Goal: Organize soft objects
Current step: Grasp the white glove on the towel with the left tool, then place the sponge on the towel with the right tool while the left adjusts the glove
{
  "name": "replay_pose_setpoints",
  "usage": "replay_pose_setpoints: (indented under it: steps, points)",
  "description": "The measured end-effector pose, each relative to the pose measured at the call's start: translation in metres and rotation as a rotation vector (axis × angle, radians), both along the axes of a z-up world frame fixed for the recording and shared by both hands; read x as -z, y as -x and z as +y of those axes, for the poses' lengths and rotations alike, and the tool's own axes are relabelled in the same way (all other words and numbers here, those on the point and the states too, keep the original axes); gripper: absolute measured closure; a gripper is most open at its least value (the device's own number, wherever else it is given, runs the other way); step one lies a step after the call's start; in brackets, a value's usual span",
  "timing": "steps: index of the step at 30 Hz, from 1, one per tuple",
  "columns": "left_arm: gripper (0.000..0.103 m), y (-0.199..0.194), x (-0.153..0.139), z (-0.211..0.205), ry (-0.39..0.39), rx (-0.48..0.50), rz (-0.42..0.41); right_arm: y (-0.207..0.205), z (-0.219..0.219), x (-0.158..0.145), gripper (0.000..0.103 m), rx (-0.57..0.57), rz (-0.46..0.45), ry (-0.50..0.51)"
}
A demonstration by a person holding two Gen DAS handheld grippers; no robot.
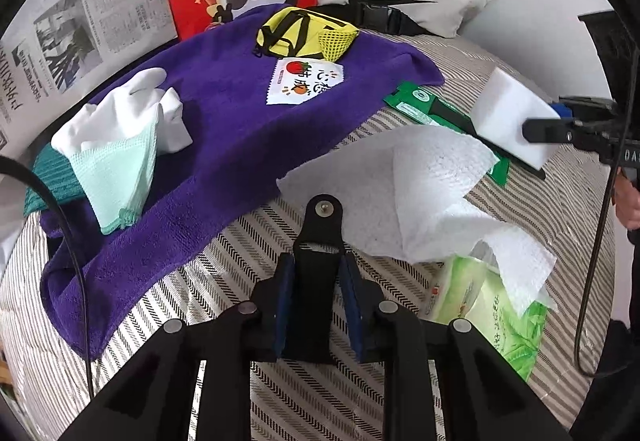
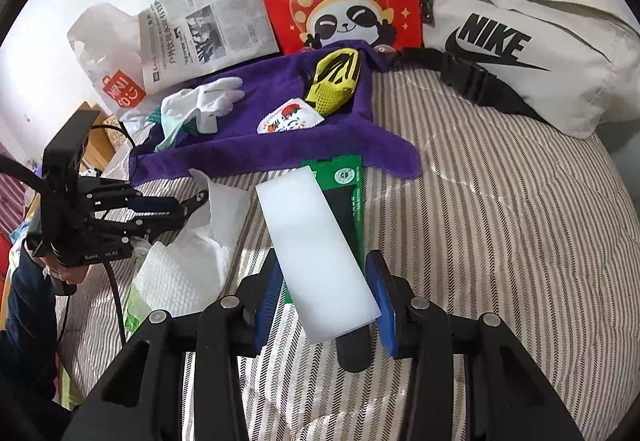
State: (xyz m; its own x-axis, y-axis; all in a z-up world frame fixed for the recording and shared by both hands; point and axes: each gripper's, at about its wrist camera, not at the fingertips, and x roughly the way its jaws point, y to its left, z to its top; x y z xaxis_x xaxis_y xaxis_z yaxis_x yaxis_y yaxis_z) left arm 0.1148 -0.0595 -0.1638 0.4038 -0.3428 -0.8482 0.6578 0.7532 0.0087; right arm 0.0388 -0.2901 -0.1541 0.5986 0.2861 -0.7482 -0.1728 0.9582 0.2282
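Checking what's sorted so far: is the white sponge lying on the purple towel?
No, the white sponge sits between the right gripper's jaws, off the purple towel.

Left tongs (image 1: 318,305): blue pads drawn in narrow, pressed against a black strap-like piece that stands up between them; held low and level, pointing forward.
Left tongs, seen from the right wrist (image 2: 188,205): tips nearly together, pointing right; a hand in a dark sleeve grips the handle.
Right tongs (image 2: 326,297): blue pads set wide, a white foam block between them; contact with the pads cannot be told.
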Motion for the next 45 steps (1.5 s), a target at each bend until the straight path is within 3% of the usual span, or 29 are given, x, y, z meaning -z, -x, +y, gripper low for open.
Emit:
replay_pose_setpoints:
  steps: [9,27,45]
  points:
    - [0.082,0.004,-0.003,0.012,0.046,-0.090,0.016,-0.001,0.009,-0.006,0.061,-0.019,0.001,0.011]
    - [0.082,0.008,-0.051,0.055,0.150,-0.203,-0.056,-0.021,0.040,-0.035,0.061,-0.100,-0.067,0.015]
    - [0.082,-0.033,-0.087,0.065,0.202,-0.267,-0.104,-0.091,0.054,-0.073,0.061,-0.091,-0.147,0.060]
